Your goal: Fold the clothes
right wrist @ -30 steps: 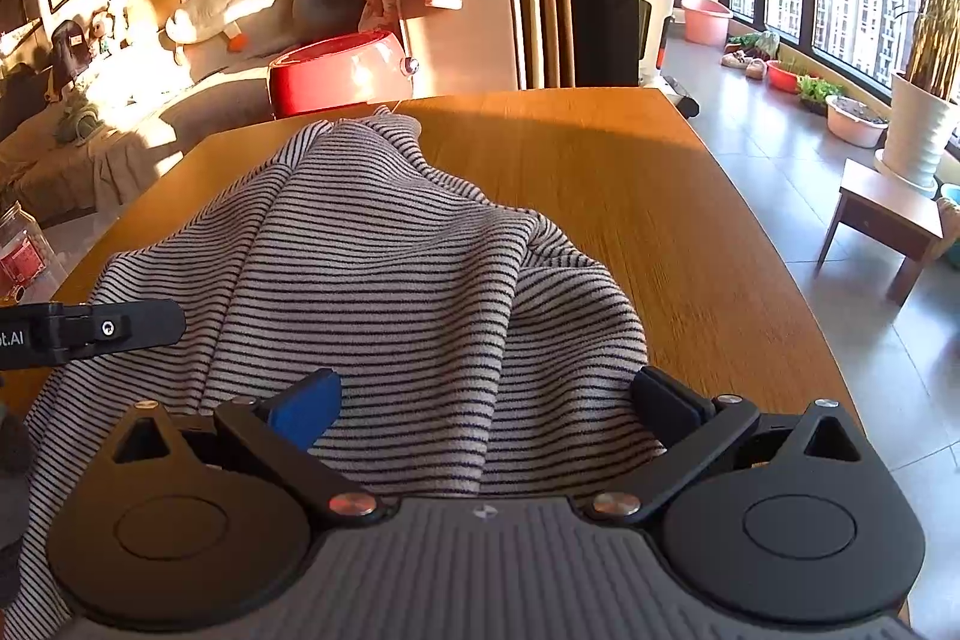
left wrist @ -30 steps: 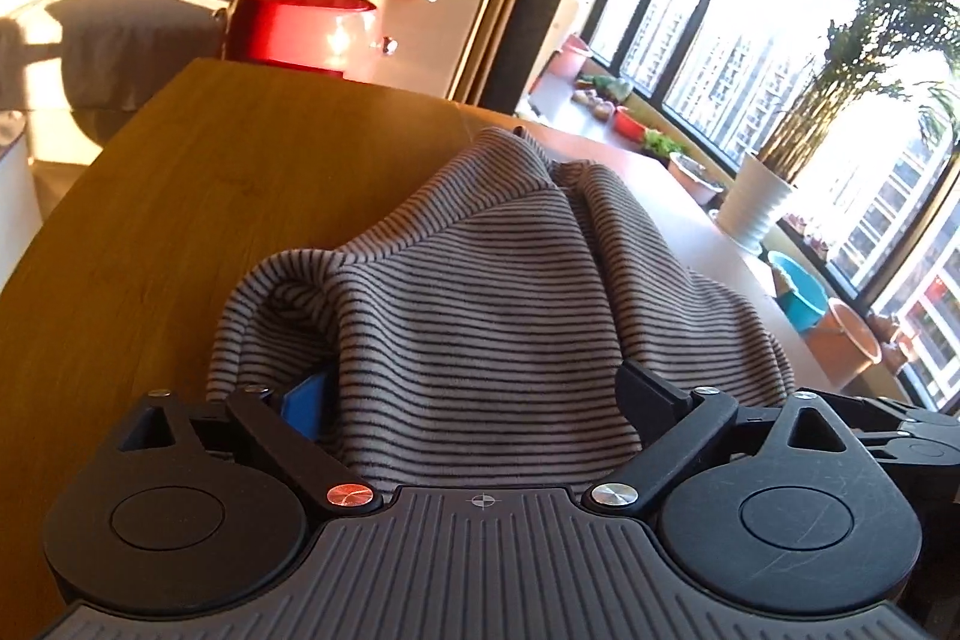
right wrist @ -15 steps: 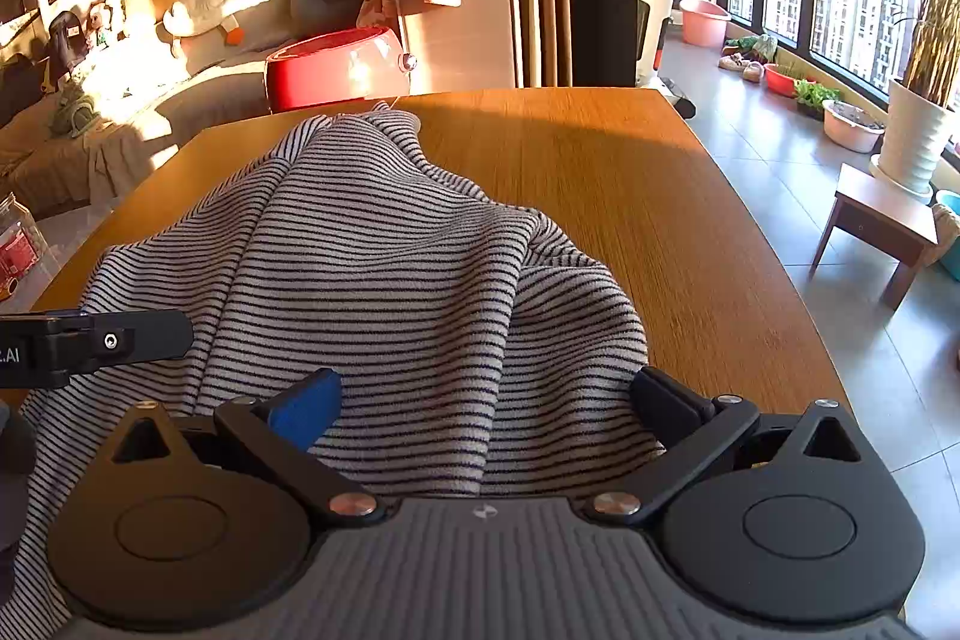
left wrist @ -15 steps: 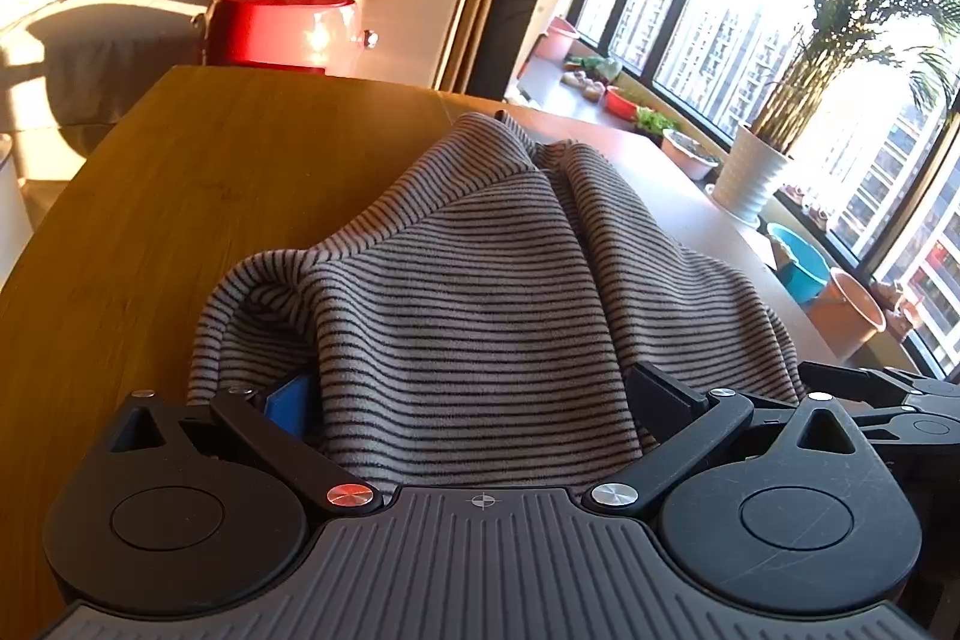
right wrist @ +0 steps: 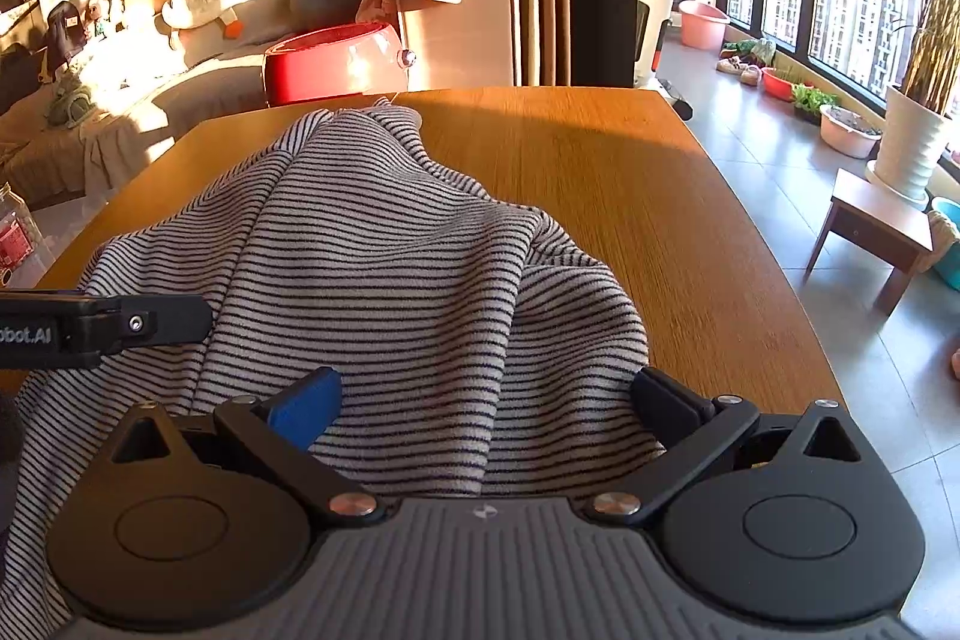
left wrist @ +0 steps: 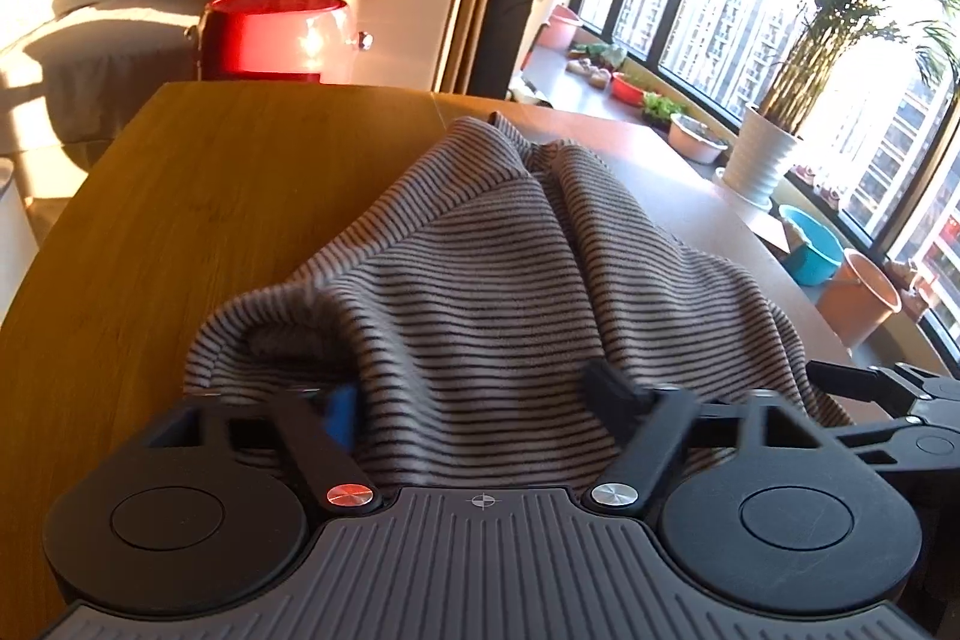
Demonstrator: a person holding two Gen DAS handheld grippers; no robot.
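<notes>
While the left gripper is closing, the striped garment is bunched between its 2 fingers; firm pad contact cannot be told yet. The right gripper is held wide apart, cloth lying between its fingers, nothing pinched. The garment is heaped along the near edge of the wooden table, trailing toward the far edge. Only a loose ridge may be caught on the left, so several layers could be dragged crooked, or cloth pulled off the near edge.
</notes>
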